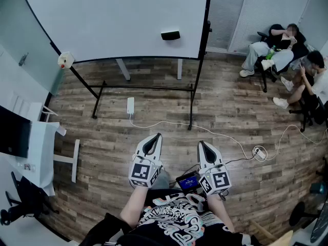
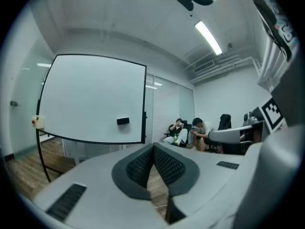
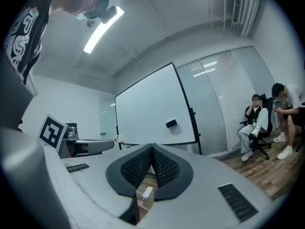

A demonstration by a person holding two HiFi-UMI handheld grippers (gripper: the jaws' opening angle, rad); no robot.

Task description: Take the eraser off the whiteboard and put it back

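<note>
- I see my left hand-held gripper [image 1: 156, 136] at 6 o'clock in the head view. It points towards 12 o'clock over the wooden floor [image 1: 230, 111].
- In the left gripper view its jaws are closed, pad against pad at the tips, with nothing between them [image 2: 153, 147].
- My right hand-held gripper [image 1: 201, 143] lies just beside it, at about 5 o'clock in the head view, the two apart and roughly parallel.
- In the right gripper view its jaws are likewise closed and empty [image 3: 152, 147]. Only floor and a white adapter show through the gap below the tips.
- A small device with a lit screen [image 1: 188, 180] sits between the two marker cubes, close to the operator's body.
- A white cable [image 1: 215, 133] runs across the floor ahead of the grippers. It leads from a white adapter [image 1: 130, 105] at 11 o'clock to a power strip [image 1: 259, 152] at 3 o'clock.
- The whiteboard [image 1: 118, 19] stands on its black frame at 12 o'clock, well apart from both grippers.
- The eraser [image 1: 170, 35] is on the whiteboard face, in the lower right part, near the bottom edge. Neither gripper touches it. Both gripper views confirm this position [image 2: 123, 121] [image 3: 171, 123].
- A small red-and-white item [image 1: 65, 60] is fixed at the board's lower left corner.
- Two seated people [image 1: 277, 47] are at 2 o'clock, beyond the board's right edge, by the blinds.
</note>
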